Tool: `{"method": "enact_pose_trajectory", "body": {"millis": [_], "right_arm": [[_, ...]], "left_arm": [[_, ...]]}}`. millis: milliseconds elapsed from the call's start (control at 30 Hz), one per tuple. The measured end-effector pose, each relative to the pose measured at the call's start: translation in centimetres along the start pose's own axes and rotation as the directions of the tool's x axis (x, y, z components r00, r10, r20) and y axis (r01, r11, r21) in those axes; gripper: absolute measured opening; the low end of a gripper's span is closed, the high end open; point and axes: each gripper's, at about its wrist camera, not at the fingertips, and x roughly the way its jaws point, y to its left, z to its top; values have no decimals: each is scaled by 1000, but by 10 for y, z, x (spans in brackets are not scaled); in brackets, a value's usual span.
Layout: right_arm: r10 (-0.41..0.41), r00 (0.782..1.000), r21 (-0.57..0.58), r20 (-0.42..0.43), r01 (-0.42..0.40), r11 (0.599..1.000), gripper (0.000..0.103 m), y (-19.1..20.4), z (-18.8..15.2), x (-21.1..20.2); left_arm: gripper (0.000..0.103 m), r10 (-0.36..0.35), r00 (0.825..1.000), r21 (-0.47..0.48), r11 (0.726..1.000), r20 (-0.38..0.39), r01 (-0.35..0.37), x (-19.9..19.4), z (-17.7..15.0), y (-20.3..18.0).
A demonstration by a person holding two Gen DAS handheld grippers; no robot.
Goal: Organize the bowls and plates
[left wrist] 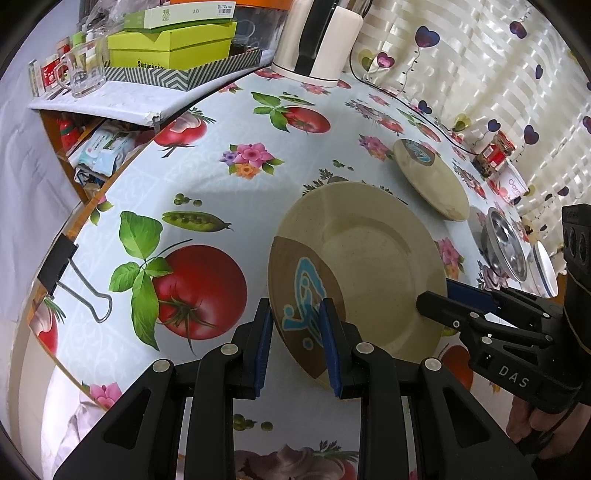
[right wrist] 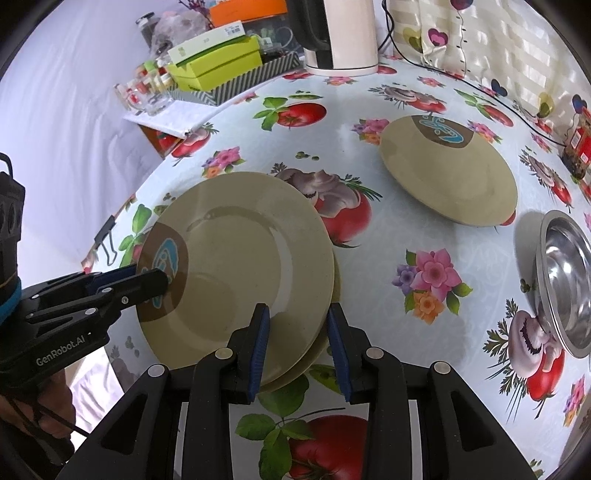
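A beige plate with a brown and blue mark is held by both grippers at opposite rims. My left gripper is shut on the marked rim, one finger over it and one under. My right gripper is shut on the plain rim. Directly beneath it lies a second beige plate, showing only as a sliver. A third beige plate lies farther back on the table. A steel bowl stands to the right.
The table wears a cloth printed with tomatoes and flowers. A white bowl with a blue rim sits beyond the steel bowl. A white kettle, stacked green boxes and a glass mug crowd the back left. A binder clip grips the left table edge.
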Motion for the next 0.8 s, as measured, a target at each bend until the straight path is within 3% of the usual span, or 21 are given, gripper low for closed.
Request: {"method": "enact_pose_trajectory", "body": {"millis": [800], "right_arm": [[-24, 999, 7, 35, 24, 1000, 33, 2, -4, -8]], "left_arm": [[28, 22, 1000, 21, 1000, 16, -22, 5, 7, 1]]}}
